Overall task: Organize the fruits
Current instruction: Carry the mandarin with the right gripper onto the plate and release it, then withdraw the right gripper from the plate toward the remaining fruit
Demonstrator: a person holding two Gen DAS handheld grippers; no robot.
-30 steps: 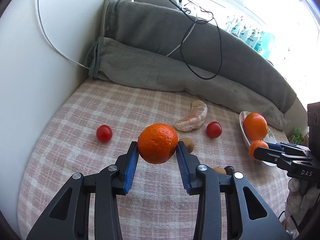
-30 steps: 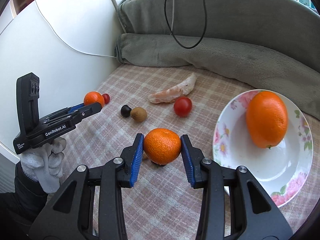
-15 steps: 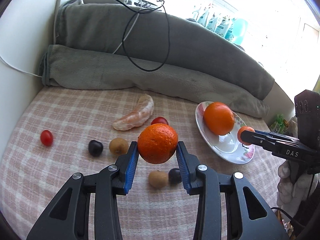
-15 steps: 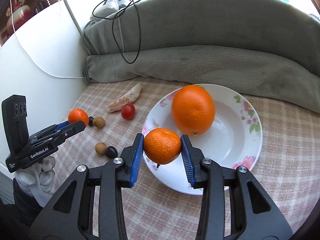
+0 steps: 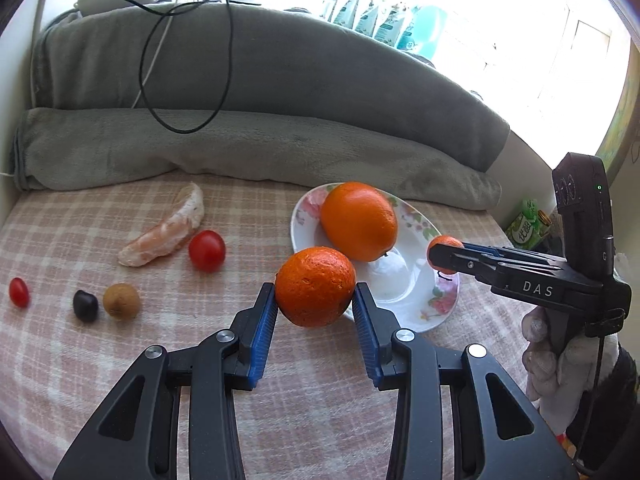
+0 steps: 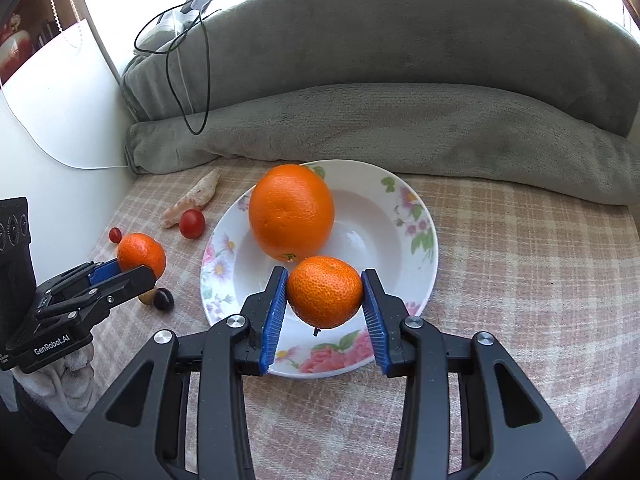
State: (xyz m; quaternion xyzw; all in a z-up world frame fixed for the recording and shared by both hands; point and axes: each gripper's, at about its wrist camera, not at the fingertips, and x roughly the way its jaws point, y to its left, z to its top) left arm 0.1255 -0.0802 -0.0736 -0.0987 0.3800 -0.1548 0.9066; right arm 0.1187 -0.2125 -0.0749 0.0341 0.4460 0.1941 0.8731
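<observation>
My left gripper (image 5: 315, 300) is shut on a rough-skinned mandarin (image 5: 315, 286), held just left of the flowered white plate (image 5: 436, 300). My right gripper (image 6: 325, 298) is shut on a smaller mandarin (image 6: 325, 291), held over the plate's (image 6: 416, 248) near half. A large orange (image 6: 291, 216) lies in the plate, also seen as the large orange (image 5: 359, 221) from the left. On the checked cloth lie a peeled citrus segment (image 5: 164, 236), a big cherry tomato (image 5: 207, 250), a small tomato (image 5: 19, 291), a dark grape (image 5: 85, 305) and a brown longan (image 5: 121, 301).
A rolled grey blanket (image 6: 380, 128) and a grey cushion (image 5: 260, 60) with a black cable (image 5: 188, 52) line the back. A white wall (image 6: 52, 120) stands at the left. A gloved hand (image 5: 560, 360) holds the right gripper. Bottles (image 5: 384, 20) stand on the sill.
Both grippers carried their mandarins to the right, towards the plate. The right one went from beside the plate to over it; the left one came from the cloth's left part to the plate's edge.
</observation>
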